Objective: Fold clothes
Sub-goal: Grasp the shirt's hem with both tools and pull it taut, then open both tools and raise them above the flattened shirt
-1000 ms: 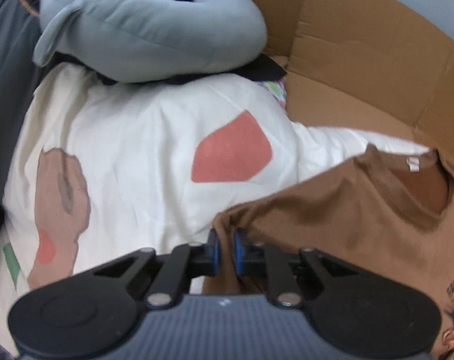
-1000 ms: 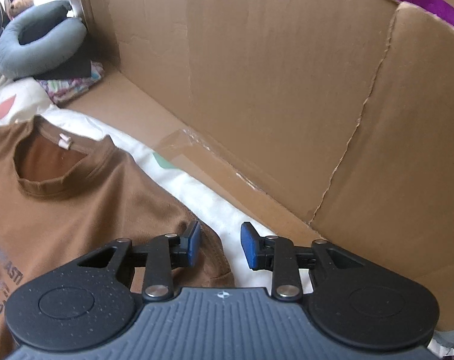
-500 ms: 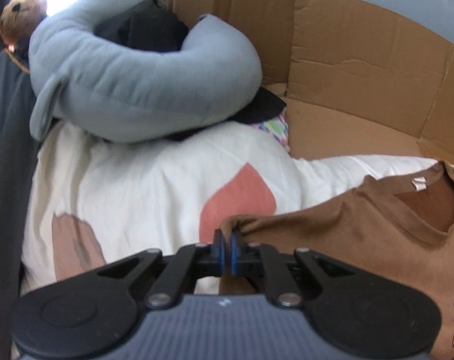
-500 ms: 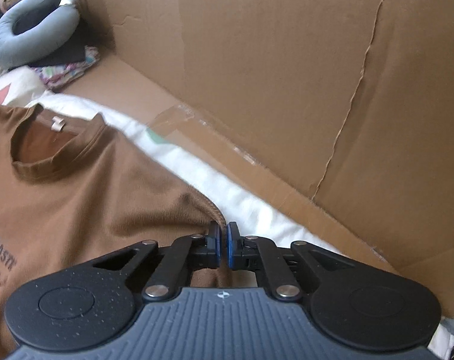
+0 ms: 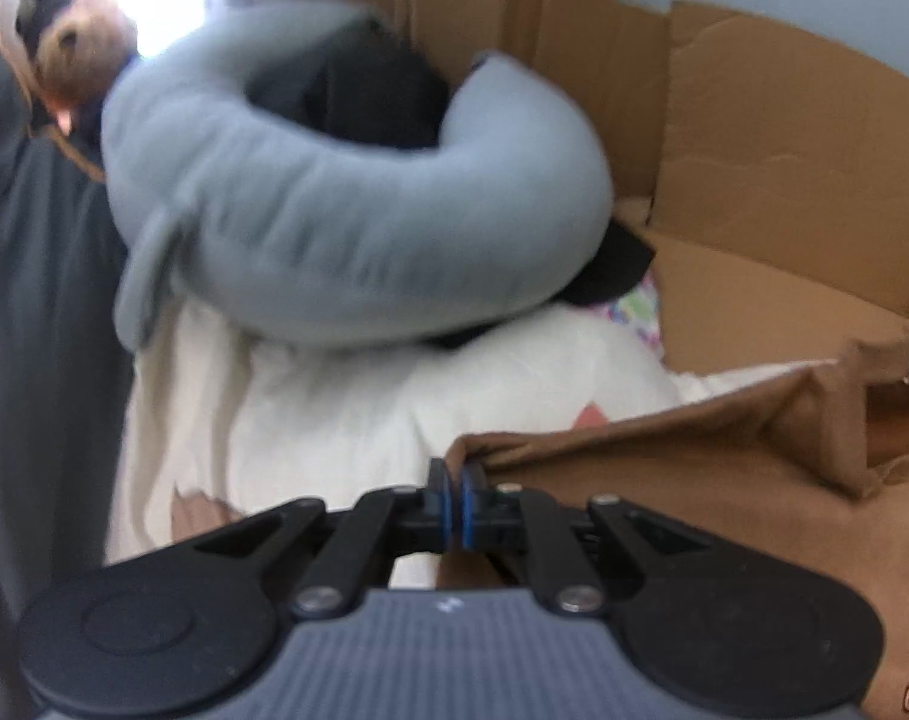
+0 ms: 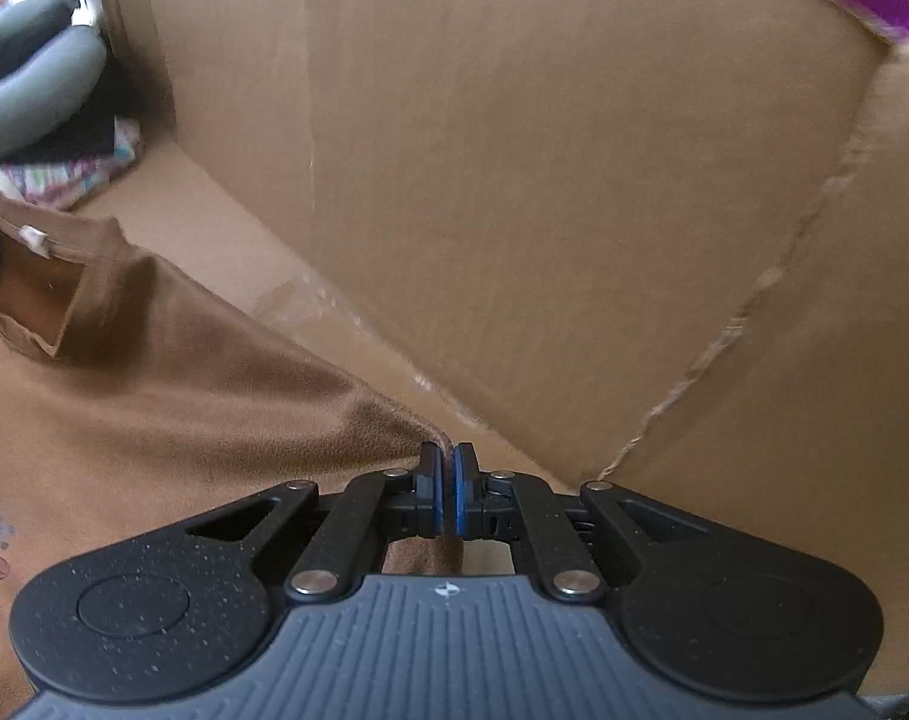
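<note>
A tall cardboard wall (image 6: 574,180) fills the right-wrist frame, a grey neck pillow (image 5: 346,204) sits upper left above white bedding (image 5: 334,408), and the brown T-shirt (image 6: 154,390) lies lower centre, its edges pinched by left claw (image 5: 452,495) and right claw (image 6: 448,495).

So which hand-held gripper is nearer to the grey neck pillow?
Left. The left hand-held gripper pinches the brown T-shirt just below the grey neck pillow; the right hand-held gripper holds the opposite shoulder.
</note>
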Tool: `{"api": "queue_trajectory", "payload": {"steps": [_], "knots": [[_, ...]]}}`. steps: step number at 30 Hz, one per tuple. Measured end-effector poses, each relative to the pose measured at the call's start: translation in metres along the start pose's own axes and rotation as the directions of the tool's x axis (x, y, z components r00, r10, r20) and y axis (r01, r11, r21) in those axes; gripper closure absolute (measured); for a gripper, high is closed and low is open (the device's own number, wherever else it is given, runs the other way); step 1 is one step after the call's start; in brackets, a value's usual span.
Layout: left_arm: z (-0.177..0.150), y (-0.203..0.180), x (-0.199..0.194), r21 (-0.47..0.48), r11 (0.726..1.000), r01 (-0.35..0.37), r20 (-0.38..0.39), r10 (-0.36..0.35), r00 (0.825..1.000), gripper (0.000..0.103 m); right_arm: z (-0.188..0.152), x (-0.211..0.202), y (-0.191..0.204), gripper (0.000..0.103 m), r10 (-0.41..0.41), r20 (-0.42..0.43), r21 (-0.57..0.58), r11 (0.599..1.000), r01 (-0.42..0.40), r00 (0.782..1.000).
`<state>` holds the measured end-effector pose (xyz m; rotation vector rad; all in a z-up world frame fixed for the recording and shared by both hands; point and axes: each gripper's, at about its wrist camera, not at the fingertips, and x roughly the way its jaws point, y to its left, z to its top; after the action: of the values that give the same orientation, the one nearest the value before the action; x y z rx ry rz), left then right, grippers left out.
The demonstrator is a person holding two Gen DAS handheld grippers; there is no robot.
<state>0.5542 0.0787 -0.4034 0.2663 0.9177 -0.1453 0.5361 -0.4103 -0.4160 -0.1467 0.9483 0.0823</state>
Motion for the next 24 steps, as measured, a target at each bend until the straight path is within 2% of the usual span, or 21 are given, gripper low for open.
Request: {"api": "queue_trajectory", "payload": {"steps": [5,8,12,18,24], "knots": [[0.000,-0.010,-0.004,0.004,1.000,-0.019,0.028,0.019,0.999,0.086,-0.003,0.006,0.010,0.094,-0.005,-0.005,-0.001,1.000,0.005,1.000],[0.000,-0.019,-0.012,0.041,0.999,-0.025,0.063,0.022,0.998,0.084,-0.007,-0.002,0.014,0.077,0.001,0.019,-0.001,1.000,-0.001,1.000],[0.000,-0.035,-0.020,0.099,0.995,-0.010,0.104,0.000,0.995,0.079,-0.012,-0.016,0.022,0.076,0.003,0.049,-0.028,1.000,-0.002,0.999],[-0.001,-0.066,-0.025,0.176,0.984,0.039,0.116,-0.060,0.991,0.078,-0.017,-0.036,0.015,0.074,0.023,0.071,-0.045,0.999,-0.020,0.997],[-0.006,-0.091,-0.045,0.164,0.985,0.057,0.117,-0.076,0.990,0.077,-0.027,-0.056,0.005,0.073,0.032,0.068,-0.038,0.999,-0.030,0.997]]}}
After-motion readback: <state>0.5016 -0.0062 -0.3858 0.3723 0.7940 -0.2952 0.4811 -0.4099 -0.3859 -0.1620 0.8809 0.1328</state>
